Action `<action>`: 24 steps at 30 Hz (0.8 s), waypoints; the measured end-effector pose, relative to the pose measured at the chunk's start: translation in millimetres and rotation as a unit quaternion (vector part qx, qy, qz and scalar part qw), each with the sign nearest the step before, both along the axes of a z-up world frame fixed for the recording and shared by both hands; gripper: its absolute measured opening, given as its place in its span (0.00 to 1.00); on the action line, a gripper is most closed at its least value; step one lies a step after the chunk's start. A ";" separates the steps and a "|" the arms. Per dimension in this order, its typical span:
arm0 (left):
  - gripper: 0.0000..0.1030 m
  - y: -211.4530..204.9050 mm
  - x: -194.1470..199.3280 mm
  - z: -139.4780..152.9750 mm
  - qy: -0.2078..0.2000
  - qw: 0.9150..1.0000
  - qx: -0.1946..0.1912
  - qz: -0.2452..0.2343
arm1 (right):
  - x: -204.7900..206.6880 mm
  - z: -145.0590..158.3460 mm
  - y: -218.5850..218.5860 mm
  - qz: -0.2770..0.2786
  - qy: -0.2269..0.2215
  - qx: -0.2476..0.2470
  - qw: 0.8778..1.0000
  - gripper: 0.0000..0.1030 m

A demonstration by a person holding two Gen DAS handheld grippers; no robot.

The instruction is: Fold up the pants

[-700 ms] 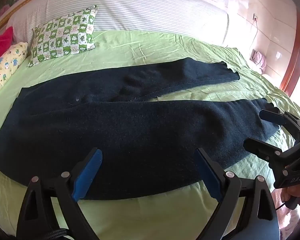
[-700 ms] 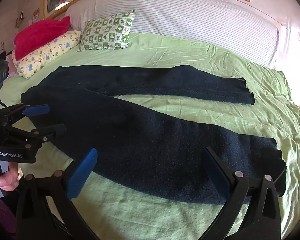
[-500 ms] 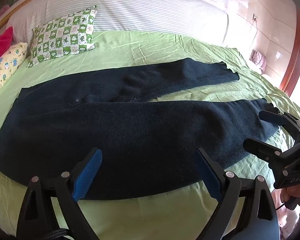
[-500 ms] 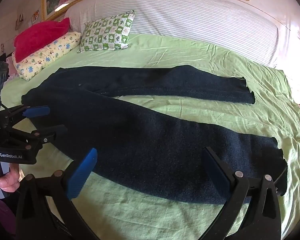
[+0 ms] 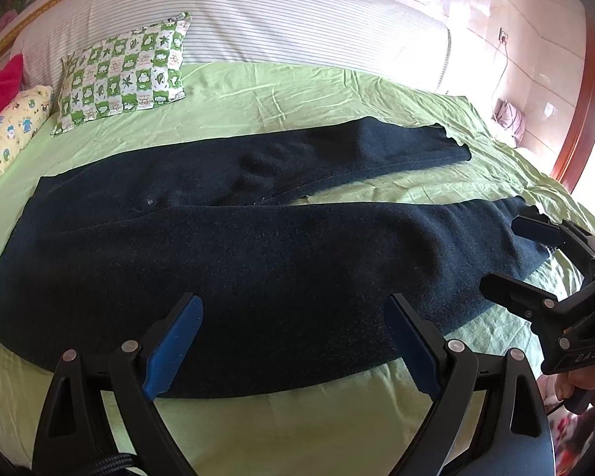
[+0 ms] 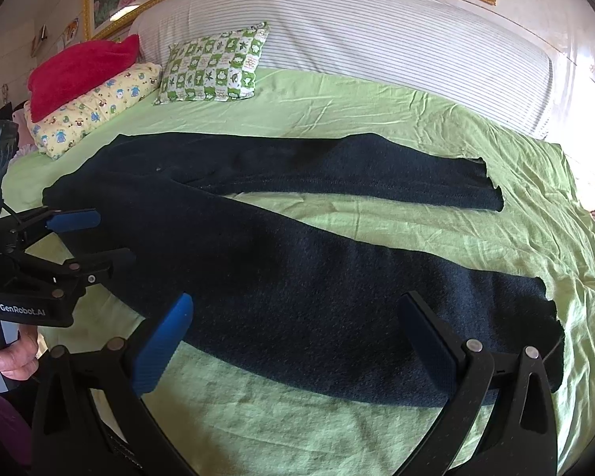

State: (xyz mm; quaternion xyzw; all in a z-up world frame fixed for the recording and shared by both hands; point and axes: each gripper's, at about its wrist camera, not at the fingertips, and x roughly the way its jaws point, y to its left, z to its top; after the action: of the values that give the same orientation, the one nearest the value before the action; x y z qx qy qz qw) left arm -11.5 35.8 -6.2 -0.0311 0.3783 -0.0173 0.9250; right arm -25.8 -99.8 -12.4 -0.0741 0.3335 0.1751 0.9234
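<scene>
Folding has not begun: the dark pants lie flat on the green sheet, legs apart. The left gripper and right gripper hover wide open near the near leg, probably not touching it.

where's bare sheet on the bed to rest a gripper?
Free: the green sheet strip between the pants and the near edge; the wedge between the two legs; the band between the far leg and the frog pillow. Crowded: far-left corner, stacked pillows.
</scene>
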 end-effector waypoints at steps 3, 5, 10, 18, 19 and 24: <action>0.91 -1.2 0.2 0.5 -0.001 1.000 0.002 -0.002 | 0.2 0.3 0.4 0.001 -0.003 0.002 1.000 1.00; 0.91 -1.3 0.0 0.4 -0.001 1.000 0.001 -0.002 | 0.0 1.7 0.3 0.001 -0.007 0.004 1.000 1.00; 0.91 -1.9 -0.1 0.4 -0.001 1.000 0.002 -0.003 | 0.4 3.5 -0.7 0.002 -0.007 0.009 1.000 1.00; 0.91 -2.9 0.4 -0.4 0.000 1.000 0.001 -0.009 | 0.2 4.3 -0.5 0.003 -0.009 0.011 1.000 1.00; 0.91 -3.4 0.6 -0.7 0.001 1.000 0.002 -0.009 | -0.9 3.5 -0.2 0.003 -0.010 0.014 1.000 1.00; 0.91 -5.1 1.8 -0.9 0.002 1.000 0.001 -0.014 | -1.3 4.5 -1.1 0.003 -0.021 0.022 1.000 1.00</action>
State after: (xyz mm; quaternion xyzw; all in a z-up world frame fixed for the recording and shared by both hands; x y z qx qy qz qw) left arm -9.7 30.8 -7.1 -0.0248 0.3810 -0.0297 0.9238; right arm -27.1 -101.0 -7.9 -0.0582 0.3102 0.1835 0.9310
